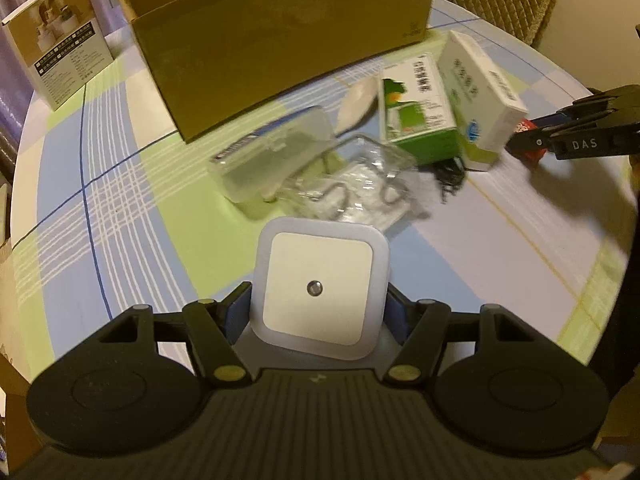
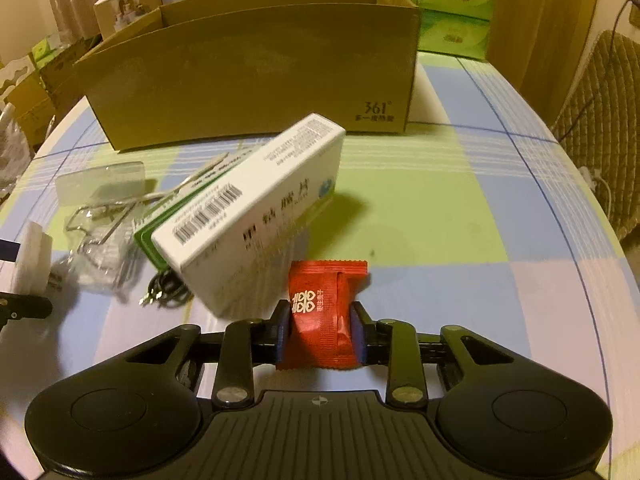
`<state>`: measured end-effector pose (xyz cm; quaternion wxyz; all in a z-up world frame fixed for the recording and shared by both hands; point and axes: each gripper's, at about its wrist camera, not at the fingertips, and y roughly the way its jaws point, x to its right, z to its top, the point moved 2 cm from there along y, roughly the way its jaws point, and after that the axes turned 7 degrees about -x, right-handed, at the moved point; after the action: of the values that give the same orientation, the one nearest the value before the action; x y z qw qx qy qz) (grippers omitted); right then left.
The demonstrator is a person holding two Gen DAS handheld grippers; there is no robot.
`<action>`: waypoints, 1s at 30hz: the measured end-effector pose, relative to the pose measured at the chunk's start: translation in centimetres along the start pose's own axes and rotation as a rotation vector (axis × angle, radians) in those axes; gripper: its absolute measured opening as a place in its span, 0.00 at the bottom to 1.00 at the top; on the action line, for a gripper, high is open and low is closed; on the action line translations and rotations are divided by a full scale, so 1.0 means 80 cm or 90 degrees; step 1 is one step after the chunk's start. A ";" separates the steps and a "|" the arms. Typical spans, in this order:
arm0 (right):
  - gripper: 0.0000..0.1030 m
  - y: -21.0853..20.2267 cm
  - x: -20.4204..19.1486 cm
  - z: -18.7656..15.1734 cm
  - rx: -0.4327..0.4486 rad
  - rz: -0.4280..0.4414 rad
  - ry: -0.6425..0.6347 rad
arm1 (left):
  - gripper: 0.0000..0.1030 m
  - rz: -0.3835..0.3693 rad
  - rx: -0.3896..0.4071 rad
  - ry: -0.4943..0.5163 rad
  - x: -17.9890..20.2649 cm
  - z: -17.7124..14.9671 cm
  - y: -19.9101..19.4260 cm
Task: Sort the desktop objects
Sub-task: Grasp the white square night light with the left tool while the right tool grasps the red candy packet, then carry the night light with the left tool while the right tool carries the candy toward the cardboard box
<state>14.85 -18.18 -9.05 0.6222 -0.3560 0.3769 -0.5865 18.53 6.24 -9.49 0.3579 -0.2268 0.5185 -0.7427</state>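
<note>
- The left tool [image 1: 318, 308] is clamped on a square white night light [image 1: 320, 286], which is held only by its lower side edges; most of the body projects forward past the pads.
- The right tool [image 2: 320, 334] is clamped on a red sachet [image 2: 326, 312], which is gripped across its middle with the top edge standing free.
- Risk: the night light's smooth casing may be levered out of the pads if it is swung quickly or knocked against the cardboard box [image 2: 248, 76].
- Risk: the sachet is soft and may be slid through or crushed.
- Risk: the tilted white medicine carton [image 2: 256, 208], which lies just beside the right tool, may be toppled on lift-off.
- The box is set beyond the clutter on the worktop [image 2: 440, 208], open-topped.
</note>
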 end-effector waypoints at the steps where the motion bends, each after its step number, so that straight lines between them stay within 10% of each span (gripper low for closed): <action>1: 0.27 -0.003 0.001 -0.003 -0.001 0.002 0.003 | 0.61 0.000 -0.001 -0.001 0.006 -0.001 -0.004; 30: 0.27 -0.033 0.014 -0.059 0.018 0.014 0.008 | 0.67 0.009 0.054 -0.144 0.099 -0.012 -0.011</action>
<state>9.47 -19.43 -8.96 0.6311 -0.3394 0.3763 -0.5874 12.55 0.95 -9.31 0.4289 -0.2901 0.4442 -0.7312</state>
